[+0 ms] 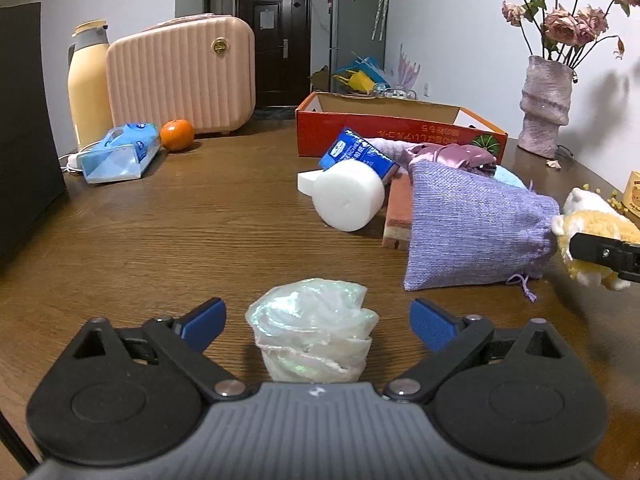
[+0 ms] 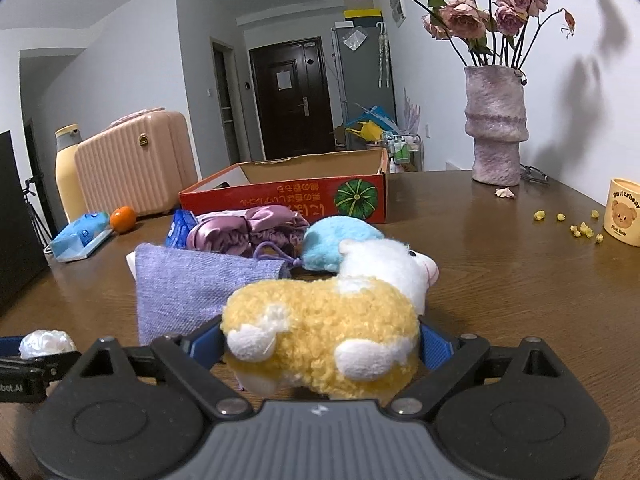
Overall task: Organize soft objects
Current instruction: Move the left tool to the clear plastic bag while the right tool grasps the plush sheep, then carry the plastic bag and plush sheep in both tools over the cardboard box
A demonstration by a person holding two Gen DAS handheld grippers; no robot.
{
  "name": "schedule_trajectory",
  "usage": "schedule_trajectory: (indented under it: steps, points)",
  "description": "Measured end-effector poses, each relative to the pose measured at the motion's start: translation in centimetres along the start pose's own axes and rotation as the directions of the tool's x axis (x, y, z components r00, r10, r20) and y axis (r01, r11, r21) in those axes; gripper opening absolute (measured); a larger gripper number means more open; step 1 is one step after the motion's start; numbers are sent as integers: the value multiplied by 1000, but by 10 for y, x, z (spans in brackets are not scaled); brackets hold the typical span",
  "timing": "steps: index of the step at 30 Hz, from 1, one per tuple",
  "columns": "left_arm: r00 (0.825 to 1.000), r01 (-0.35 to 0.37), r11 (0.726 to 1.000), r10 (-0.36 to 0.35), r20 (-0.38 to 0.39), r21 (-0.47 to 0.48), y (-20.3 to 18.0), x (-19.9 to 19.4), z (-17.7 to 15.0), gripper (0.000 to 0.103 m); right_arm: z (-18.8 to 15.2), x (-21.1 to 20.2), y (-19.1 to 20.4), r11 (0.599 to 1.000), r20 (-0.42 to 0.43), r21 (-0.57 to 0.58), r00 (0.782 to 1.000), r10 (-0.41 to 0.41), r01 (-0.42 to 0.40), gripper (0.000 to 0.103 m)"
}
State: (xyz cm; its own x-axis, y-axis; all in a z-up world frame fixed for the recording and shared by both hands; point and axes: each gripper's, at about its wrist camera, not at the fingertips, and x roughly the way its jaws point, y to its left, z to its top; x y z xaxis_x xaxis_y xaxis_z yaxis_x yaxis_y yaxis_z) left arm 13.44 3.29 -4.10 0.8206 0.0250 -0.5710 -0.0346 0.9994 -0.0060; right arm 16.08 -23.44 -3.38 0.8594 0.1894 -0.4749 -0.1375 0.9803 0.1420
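One plush sheep (image 2: 324, 340), one pouch (image 2: 188, 292), one box (image 2: 288, 196).

Around one red cardboard box (image 2: 288, 196) stand counted things: one plush sheep (image 2: 332, 320) in front; one lilac pouch (image 2: 188, 288) in front; one blue plush (image 2: 340, 240) just before it; one white foam roll (image 1: 348, 196) nearby; one orange (image 2: 123, 219) to its left; one vase (image 2: 496, 128) to its right; two grippers.

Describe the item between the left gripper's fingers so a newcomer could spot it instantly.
On the brown wooden table, look nearest the camera, between the open left gripper fingers, untouched. The crumpled pearly-white iridescent bundle sits alone, apart from the lilac pouch pile; only it shimmers.
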Motion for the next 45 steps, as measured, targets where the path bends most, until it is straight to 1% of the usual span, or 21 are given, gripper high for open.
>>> schedule_trajectory:
  steps: [2,4,7,9,14,16,18,21,25,34,45]
  points:
    - [1000,-4,1000,4,-5,-2,0,1,0,97,0,0,1,1000,1,-4,1000,3,-3,95]
    - [1000,1,1000,-1,-11,-8,1,2,0,92,-1,1,2,1000,1,-5,1000,5,-5,95]
    - [1000,10,1000,-11,-15,-13,1,2,0,84,-1,0,2,1000,0,-6,1000,6,-6,95]
    - [1000,15,1000,-16,-16,-14,2,3,0,77,-1,0,2,1000,-1,-7,1000,7,-7,95]
    - [1000,20,1000,-20,-23,-19,3,4,-1,61,-2,1,3,1000,-7,-9,1000,7,-7,95]
    - [999,22,1000,-23,-24,-21,3,4,-1,58,-2,1,4,1000,-8,-11,1000,8,-8,95]
    - [999,28,999,-28,-22,-25,3,4,-1,51,-2,1,4,1000,-9,-13,1000,8,-8,95]
    - [999,38,999,-38,-18,-29,4,3,0,47,-2,2,5,1000,-10,-17,1000,8,-8,95]
    - [999,44,999,-44,-10,-32,4,0,0,45,-2,1,5,1000,-7,-21,1000,9,-9,95]
    - [999,48,998,-47,19,-32,7,-9,4,44,-2,-1,7,999,8,-34,1000,9,-9,95]
    - [996,29,999,-25,90,-38,13,-24,22,44,2,-8,13,997,39,-81,999,19,-16,95]
